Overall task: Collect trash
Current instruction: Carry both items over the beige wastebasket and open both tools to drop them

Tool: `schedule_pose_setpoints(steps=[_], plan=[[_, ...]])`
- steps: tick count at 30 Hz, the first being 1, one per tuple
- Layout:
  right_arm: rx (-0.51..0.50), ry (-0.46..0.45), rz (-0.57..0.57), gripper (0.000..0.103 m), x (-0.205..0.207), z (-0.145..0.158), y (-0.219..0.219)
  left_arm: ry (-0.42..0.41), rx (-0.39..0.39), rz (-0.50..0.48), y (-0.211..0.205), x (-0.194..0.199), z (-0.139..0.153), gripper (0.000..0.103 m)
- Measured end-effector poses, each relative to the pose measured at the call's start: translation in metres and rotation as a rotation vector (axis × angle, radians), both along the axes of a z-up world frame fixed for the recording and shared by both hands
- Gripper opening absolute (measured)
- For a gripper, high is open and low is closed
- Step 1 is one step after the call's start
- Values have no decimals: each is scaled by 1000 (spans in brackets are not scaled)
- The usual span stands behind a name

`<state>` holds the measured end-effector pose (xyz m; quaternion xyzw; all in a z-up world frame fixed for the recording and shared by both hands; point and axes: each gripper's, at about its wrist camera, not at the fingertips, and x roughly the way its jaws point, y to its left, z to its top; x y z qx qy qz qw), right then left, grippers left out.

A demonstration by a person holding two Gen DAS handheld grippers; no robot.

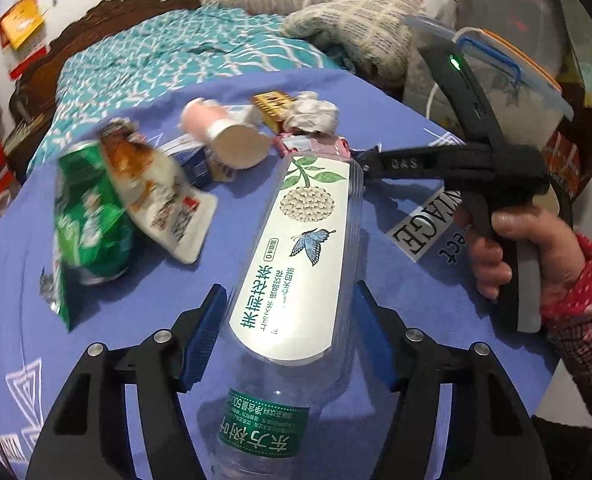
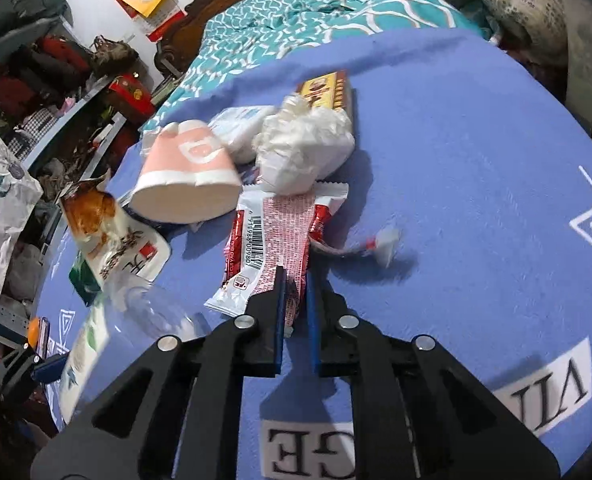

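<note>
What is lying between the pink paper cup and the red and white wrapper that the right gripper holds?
Nothing in the right wrist view: the pink paper cup lies directly against the red and white wrapper, its rim overlapping the wrapper's edge.

Bottle [image 1: 296, 248] on table [image 1: 395, 120]; cup [image 1: 224, 136], wrappers [image 2: 280, 236] behind it.

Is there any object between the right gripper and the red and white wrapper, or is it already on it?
Nothing visible stands between them. The right gripper is already closed on the near end of the red and white wrapper, which lies on the blue cloth. The crumpled white bag rests on the wrapper's far end.
</note>
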<state>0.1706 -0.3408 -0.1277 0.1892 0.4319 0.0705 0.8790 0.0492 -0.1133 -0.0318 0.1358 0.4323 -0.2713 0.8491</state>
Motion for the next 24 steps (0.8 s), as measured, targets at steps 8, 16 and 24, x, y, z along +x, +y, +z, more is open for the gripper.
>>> schedule_pose_setpoints(steps=[8,16,24], plan=[[43,-91,-88,5,-80,17,-39,51,-60,-51,-7,-9,19,60],[22,-201,-395,5,-180,39,-150,111,-65,-306,-127,-16,15,60],[104,-186,-707,6,-258,16,-268,155,-47,-496,-285,-15,1,61]])
